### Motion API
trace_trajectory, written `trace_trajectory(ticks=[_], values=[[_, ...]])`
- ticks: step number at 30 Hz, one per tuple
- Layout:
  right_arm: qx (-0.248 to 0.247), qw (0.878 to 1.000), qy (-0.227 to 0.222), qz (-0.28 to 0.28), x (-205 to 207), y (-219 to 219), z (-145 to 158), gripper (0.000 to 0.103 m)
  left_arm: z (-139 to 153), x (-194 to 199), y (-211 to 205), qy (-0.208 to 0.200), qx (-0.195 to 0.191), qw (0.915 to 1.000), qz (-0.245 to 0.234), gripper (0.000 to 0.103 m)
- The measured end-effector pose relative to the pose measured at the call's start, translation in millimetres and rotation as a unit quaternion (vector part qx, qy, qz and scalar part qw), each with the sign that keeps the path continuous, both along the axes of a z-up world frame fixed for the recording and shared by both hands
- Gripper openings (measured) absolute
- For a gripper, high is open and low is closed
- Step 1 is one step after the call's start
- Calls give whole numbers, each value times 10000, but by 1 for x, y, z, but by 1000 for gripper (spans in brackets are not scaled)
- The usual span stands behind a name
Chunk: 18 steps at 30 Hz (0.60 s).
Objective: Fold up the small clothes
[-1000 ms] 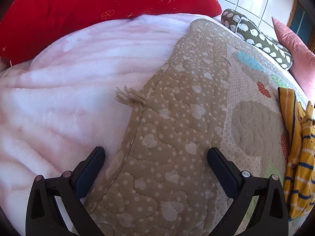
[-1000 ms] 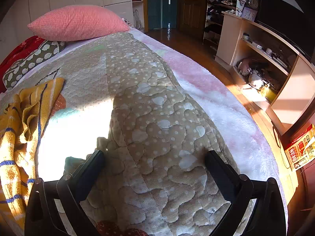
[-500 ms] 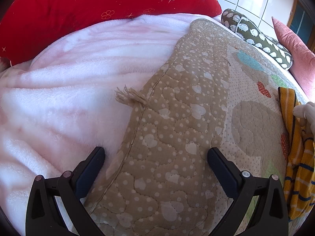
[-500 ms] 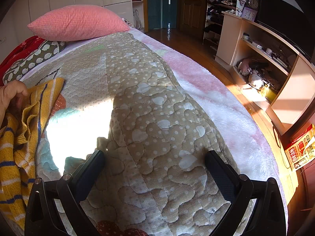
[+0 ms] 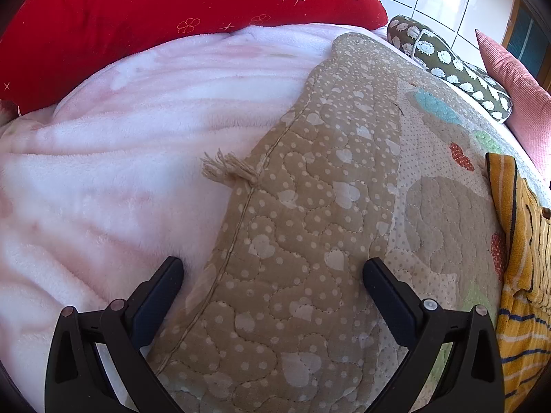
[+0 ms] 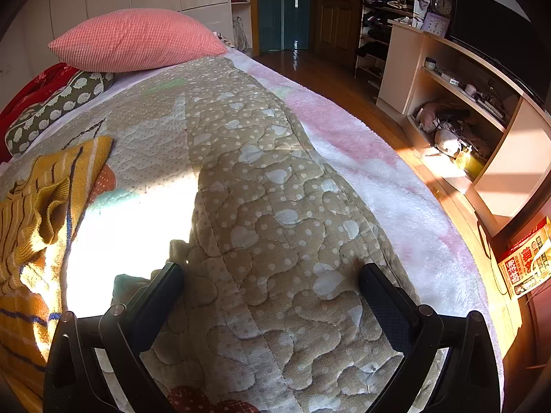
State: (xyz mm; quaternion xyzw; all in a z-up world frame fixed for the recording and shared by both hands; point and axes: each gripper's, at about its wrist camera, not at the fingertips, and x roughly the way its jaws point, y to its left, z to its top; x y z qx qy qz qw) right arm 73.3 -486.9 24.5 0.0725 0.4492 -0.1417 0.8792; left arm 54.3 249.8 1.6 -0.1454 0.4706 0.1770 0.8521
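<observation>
My left hand-held gripper (image 5: 272, 273) sits low over the bed with its two black fingers (image 5: 156, 292) spread wide, holding nothing; whether the tips touch the bedding I cannot tell. Between them runs the corded edge of a tan quilt (image 5: 292, 241), padded cotton stitched in wavy heart outlines and scattered with pale dots and hearts. A frayed little tassel (image 5: 225, 170) sticks out from that edge onto a fluffy pink blanket (image 5: 120, 158), deep-piled and softly creased. My right hand-held gripper (image 6: 270, 275) is just as wide apart and just as empty, poised over the same quilt (image 6: 268, 206), where a hard patch of sunlight bleaches the paler panel.

The garment to fold, a small mustard knitted sweater (image 6: 38, 213) with thin dark and white stripes, lies rumpled on the quilt well off to the left of my right gripper; in the left view the sweater (image 5: 523, 258) shows at the far right edge, ribbed and bunched.

Farther up the bed a plump red cushion (image 5: 172, 3) with printed flowers and stars rests against the pink blanket, beside a long olive bolster (image 5: 451, 65) patterned with white shapes, and a coral waffle-textured pillow (image 6: 134, 39). Beyond the bed's far side stands a pale wooden shelf unit (image 6: 458, 103) crowded with small objects.
</observation>
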Motion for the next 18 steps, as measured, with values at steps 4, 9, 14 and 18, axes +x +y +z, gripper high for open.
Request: trace_trajectory(ticks=[4,9,14,18], values=[[0,10000,-1,0,0,0,0,102,0,0,0,1,1,10000,-1,103],[0,10000,-1,0,0,0,0,102,0,0,0,1,-1,10000,-1,103],[-1,10000,-1,-1,0,0,0,102,0,0,0,1,-1,10000,-1,103],[-3,10000,0,-1,0,0,0,102,0,0,0,-13,23,10000,9,103]])
